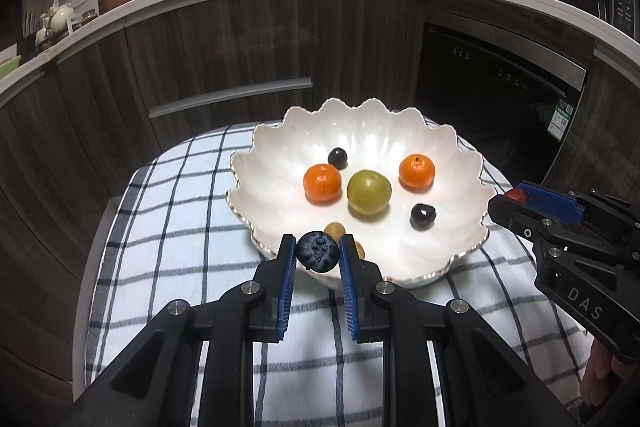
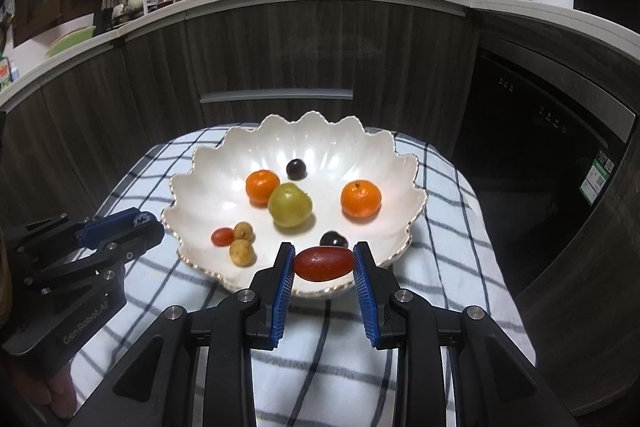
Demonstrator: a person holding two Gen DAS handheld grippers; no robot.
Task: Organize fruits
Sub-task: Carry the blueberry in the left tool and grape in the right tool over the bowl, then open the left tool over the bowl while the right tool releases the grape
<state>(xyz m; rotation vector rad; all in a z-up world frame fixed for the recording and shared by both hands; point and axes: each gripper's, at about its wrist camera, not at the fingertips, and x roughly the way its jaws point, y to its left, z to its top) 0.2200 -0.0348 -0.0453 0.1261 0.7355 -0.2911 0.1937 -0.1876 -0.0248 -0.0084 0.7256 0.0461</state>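
A: Counting what's in, the white bowl (image 2: 200, 187) at frame centre holds two oranges, a green fruit (image 2: 289, 205), dark grapes, and small pieces at lower left.

B: And left?

A: Two, seemingly. The left gripper (image 1: 317, 251) clamps a blueberry (image 1: 317, 251) at the near rim; the right gripper (image 2: 324, 263) pinches a red tomato (image 2: 324, 263), lower centre.

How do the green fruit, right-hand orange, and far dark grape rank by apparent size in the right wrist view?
1. Green fruit, largest.
2. Right-hand orange, nearly as large; close call.
3. Far dark grape, clearly smallest, though farthest away.
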